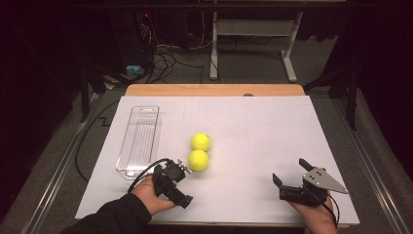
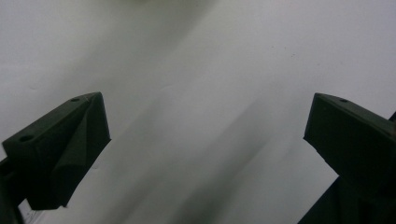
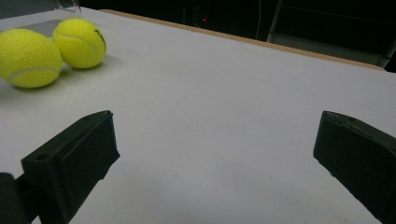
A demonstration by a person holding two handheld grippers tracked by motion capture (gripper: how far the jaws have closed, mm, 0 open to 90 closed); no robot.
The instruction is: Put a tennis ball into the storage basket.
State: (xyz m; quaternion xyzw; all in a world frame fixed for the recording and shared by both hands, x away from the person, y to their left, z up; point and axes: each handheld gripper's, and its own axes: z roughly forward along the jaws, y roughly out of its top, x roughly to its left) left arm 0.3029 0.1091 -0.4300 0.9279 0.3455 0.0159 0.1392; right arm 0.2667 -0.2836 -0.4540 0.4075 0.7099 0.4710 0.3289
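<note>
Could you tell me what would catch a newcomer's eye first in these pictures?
Two bright yellow tennis balls, the nearer tennis ball and the farther tennis ball, sit side by side on the white table. The left gripper lies beside the nearer one, jaws open. A clear plastic tray lies to their left, and the right gripper is open at the near right.

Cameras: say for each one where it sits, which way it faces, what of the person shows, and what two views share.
High view: above the near edge, looking forward and down on the table; forearms, left gripper, right gripper.
Left gripper view: on the left gripper, tipped down at white tabletop; jaws wide apart.
Right gripper view: on the right gripper, low, looking across the table; jaws wide apart.
Shared: high and right gripper views both show the two tennis balls, side by side.
</note>
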